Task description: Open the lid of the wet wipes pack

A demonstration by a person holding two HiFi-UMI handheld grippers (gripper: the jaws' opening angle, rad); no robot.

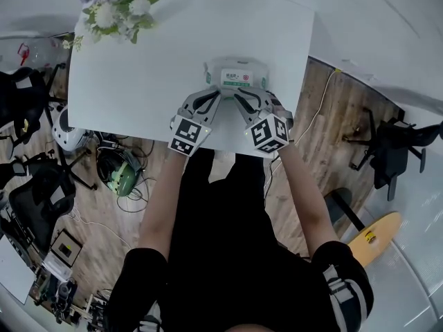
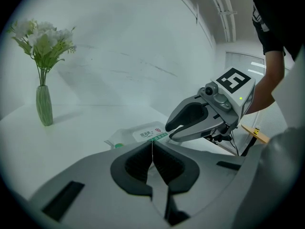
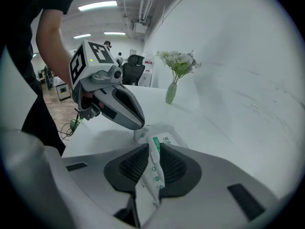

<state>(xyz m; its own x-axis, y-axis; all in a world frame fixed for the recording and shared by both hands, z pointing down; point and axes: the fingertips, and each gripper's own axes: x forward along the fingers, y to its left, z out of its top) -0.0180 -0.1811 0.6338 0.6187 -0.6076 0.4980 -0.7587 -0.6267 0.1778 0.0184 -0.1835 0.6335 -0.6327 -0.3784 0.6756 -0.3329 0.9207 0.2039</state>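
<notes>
A soft white wet wipes pack with a green-and-white label (image 1: 237, 71) lies flat on a white rectangular desk (image 1: 152, 81), close to the desk's near edge and right in front of the person. Both claws meet at the near end of the pack, side by side and angled in towards each other.

The left claw (image 1: 219, 93) is closed. In the left gripper view its dark ribbed pads (image 2: 138, 163) press together, with only a hairline pale sliver between them. That sliver runs straight on from the near edge of the pack (image 2: 138, 136), so the left claw (image 2: 152, 149) pinches a thin bit of that edge. From the right gripper view, the tip of the left claw (image 3: 139, 125) sits on a crumpled corner of the pack (image 3: 169, 133).

The right claw (image 1: 238, 96) is closed on the pack too. In its own view the right claw (image 3: 153, 161) clamps a flattened white end seam printed with green dots, which stands on edge between the pads. The right claw (image 2: 167, 130) shows in the left gripper view with its tip just above the label.

A slim green vase of pale flowers (image 1: 114, 5) stands at the far left corner of the desk, well apart from the pack.
</notes>
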